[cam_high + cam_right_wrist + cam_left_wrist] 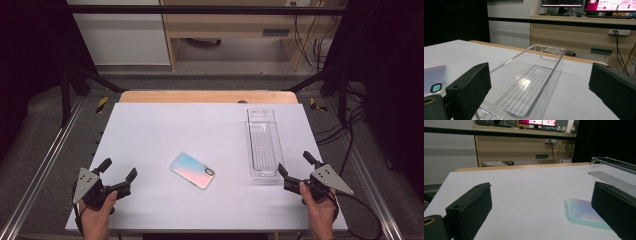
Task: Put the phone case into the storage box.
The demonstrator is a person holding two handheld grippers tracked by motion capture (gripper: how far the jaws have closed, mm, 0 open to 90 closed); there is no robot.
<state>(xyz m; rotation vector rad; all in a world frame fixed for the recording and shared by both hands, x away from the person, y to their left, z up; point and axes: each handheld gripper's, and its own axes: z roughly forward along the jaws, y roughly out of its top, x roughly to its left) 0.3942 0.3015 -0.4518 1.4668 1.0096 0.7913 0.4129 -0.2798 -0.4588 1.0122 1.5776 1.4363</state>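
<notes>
A phone in a pastel pink-and-blue case (192, 170) lies face down near the middle of the white table (165, 125), its camera ring toward the right. A long clear plastic tray (263, 146) lies to its right, empty. My left gripper (118, 172) rests at the table's front left, open, with nothing between its jaws; the phone case (581, 213) lies ahead of it on the right. My right gripper (295, 163) sits at the front right, open, just before the near end of the clear tray (529, 85). The phone's corner (435, 80) shows at the left.
A wooden board edge (207, 96) borders the table's far side. Metal frame rails (45, 160) run along both sides, with cables (345, 130) on the floor at the right. A wooden desk with monitors (584, 5) stands beyond.
</notes>
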